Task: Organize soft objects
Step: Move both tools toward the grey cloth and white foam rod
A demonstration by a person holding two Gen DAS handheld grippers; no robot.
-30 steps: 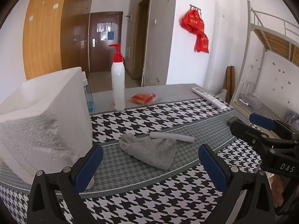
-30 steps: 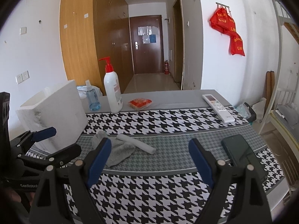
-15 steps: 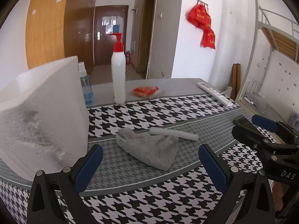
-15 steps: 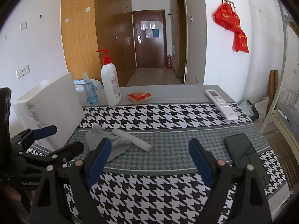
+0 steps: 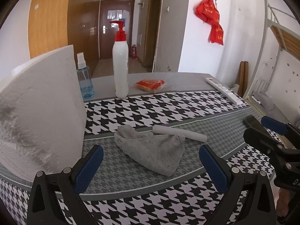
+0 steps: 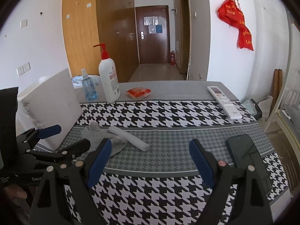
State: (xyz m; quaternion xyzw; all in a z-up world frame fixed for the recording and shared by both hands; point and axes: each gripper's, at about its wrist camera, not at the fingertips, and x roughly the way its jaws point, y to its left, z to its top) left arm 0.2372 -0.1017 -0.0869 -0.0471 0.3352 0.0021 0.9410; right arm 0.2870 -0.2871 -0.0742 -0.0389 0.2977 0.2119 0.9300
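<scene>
Left claw [image 5: 151, 166] wide open, empty; right claw [image 6: 150, 160] likewise.

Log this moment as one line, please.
left tool: open, empty | right tool: open, empty | grey cloth: on table, untouched | white roll: beside cloth

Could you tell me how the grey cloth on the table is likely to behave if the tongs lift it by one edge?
The grey cloth lies crumpled and folded, so it will probably droop limply. It looks thin, so likely light. The white roll seems to rest against its edge and may get nudged and roll.
</scene>
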